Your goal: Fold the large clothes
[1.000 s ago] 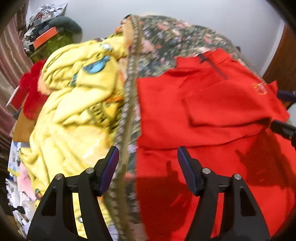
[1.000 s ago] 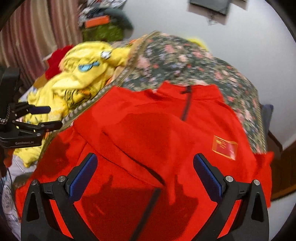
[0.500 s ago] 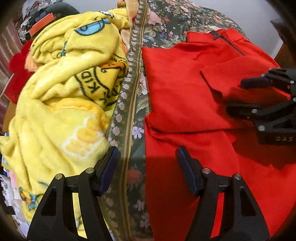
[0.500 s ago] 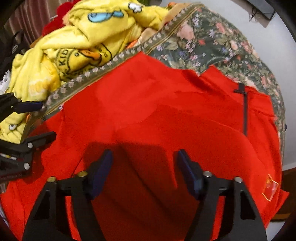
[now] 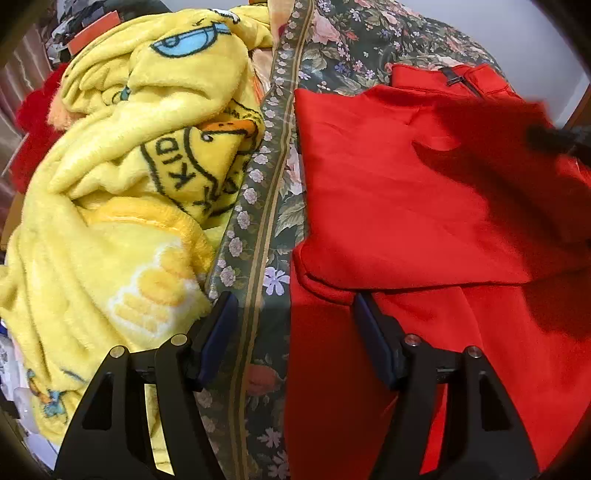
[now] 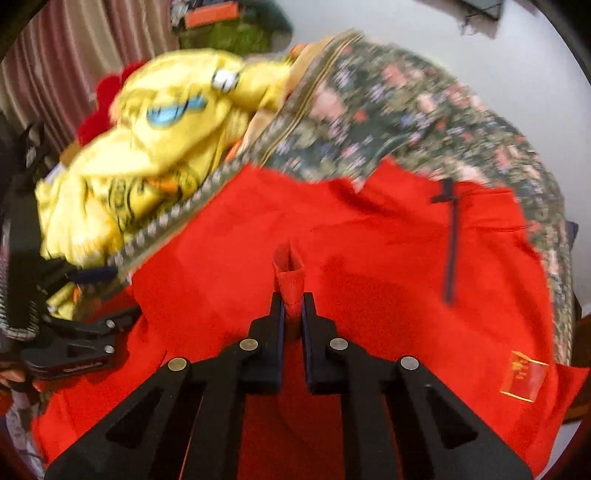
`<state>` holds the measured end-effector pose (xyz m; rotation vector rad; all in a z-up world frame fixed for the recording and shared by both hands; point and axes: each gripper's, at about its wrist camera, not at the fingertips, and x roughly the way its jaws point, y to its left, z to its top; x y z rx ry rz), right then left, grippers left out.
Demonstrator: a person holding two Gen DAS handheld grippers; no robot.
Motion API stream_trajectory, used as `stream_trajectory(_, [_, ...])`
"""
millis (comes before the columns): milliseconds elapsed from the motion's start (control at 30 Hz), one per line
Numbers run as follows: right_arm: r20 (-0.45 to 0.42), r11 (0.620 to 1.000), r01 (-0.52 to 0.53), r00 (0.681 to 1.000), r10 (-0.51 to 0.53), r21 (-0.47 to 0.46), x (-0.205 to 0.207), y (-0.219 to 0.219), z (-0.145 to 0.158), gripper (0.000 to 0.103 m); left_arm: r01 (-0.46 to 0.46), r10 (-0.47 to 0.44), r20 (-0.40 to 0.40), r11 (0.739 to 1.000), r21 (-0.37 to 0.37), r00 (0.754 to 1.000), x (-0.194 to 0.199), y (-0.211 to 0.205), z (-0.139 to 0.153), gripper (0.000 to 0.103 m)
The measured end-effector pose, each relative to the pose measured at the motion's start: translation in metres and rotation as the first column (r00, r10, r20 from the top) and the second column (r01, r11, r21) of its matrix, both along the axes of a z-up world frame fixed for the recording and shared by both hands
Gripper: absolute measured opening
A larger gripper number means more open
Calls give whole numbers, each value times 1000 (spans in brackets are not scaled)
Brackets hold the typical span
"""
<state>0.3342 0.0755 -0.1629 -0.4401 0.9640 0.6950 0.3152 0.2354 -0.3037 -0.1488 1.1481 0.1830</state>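
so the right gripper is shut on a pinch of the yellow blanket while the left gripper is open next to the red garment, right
Not quite. The right gripper is shut on a pinch of the red garment, not the yellow blanket, as the right wrist view shows. The left gripper is indeed open, at the garment's edge.

- A crumpled yellow fleece blanket piles high over the left half of the left wrist view, blocking that side.
- Between it and the red garment runs a bare strip of floral bedspread, low and flat, down the frame's middle.
- The left gripper stands astride that strip, nothing between its fingers.
- Clutter crowds the upper left of the right wrist view.
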Motion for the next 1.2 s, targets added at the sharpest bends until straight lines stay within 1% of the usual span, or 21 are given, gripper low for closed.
stream_trajectory(33, [12,1000,9,1000,-9,15,3,-5,7,7,3,-3,-1,1000,3,1000,-1,-1,2,65])
stream_trajectory(67, [32,999,25,999,-27,43,4,-17,23,7,6,-6,0,1000,9,1000,-1,-3,4,65])
stream_trajectory(133, [62,996,53,996,-58,79,8,-33,42,7,10,-10,0,1000,27,1000,-1,-6,6,65])
stream_trajectory(200, [96,988,88,990,-100,125,10,-55,68,7,12,-11,-5,999,50,1000,0,-11,6,65])
stream_trajectory(267, [115,980,115,984,-134,162,10,-74,84,7,4,-3,-10,998,68,1000,2,-12,5,65])
stream_trajectory(333, [127,972,142,978,-167,187,10,-93,97,7,-16,18,-24,997,72,1000,5,-12,1,65])
stream_trajectory(400, [143,963,175,968,-207,206,8,-115,106,7,-48,49,-23,997,58,999,9,-9,-1,65])
stream_trajectory(533, [135,946,230,955,-265,227,10,-152,109,7,-119,120,-16,991,59,993,14,-2,-4,65])
stream_trajectory(600, [118,937,266,947,-297,228,12,-171,104,7,-157,157,-9,986,60,988,16,1,-5,65])
stream_trajectory(700, [79,922,318,937,-342,220,13,-197,88,7,-215,216,3,973,80,976,16,4,-4,65])
stream_trajectory(733, [69,920,327,935,-349,217,13,-205,85,7,-224,224,3,972,76,975,16,6,-5,65])
stream_trajectory(767, [50,915,346,930,-363,207,13,-213,75,7,-229,230,-1,971,68,973,16,7,-6,65])
stream_trajectory(1000, [-54,892,422,906,-419,160,8,-255,33,7,-211,214,-9,968,134,977,12,-1,-7,65])
stream_trajectory(1200, [-138,879,458,887,-441,133,-1,-278,5,7,-201,206,-27,971,127,978,2,-2,-2,65])
